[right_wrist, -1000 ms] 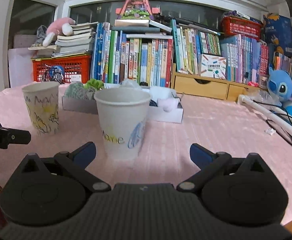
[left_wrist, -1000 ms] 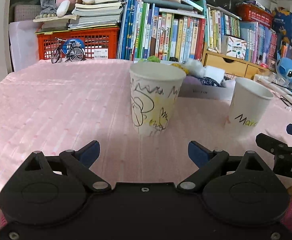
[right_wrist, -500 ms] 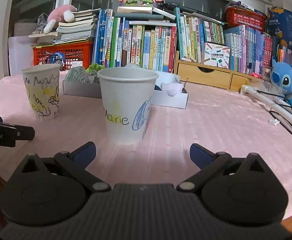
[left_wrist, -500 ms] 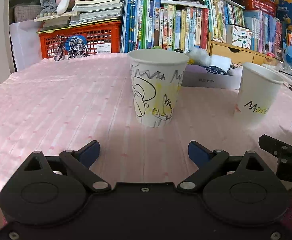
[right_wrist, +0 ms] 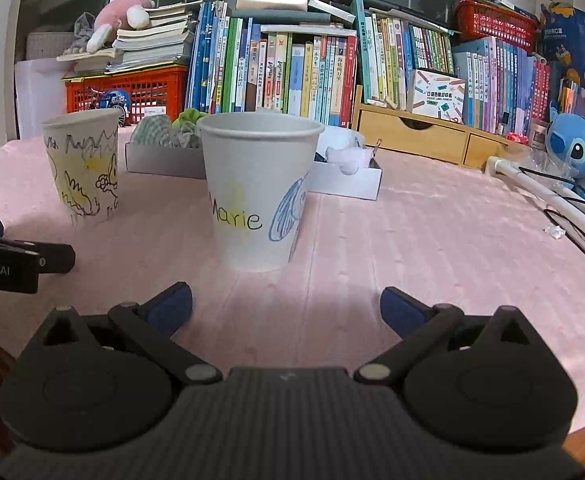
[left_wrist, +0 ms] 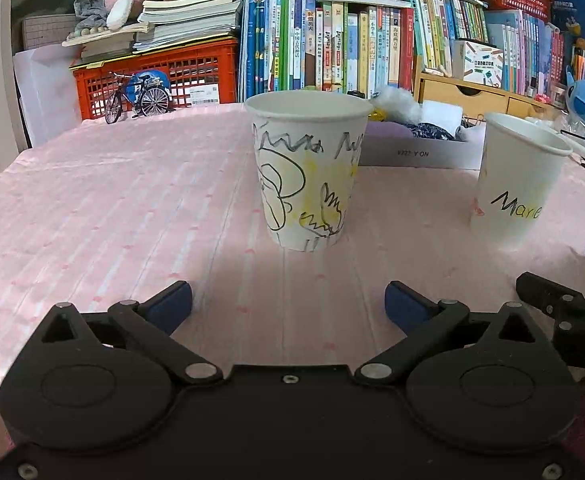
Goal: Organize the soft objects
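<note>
Two paper cups (left_wrist: 310,172) (left_wrist: 518,178), one box (right_wrist: 344,184), pink cloth (left_wrist: 112,200).

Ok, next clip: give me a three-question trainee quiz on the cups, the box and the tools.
1. True or false: the left tool is closed on the doodled cup.
2. What name is written on the cup ahead of the right tool?
3. Where are the soft items? A) in the cups B) in the white box behind the cups C) on the floor

Key: 1 false, both tools are open and empty; 2 Marie; 3 B.
</note>
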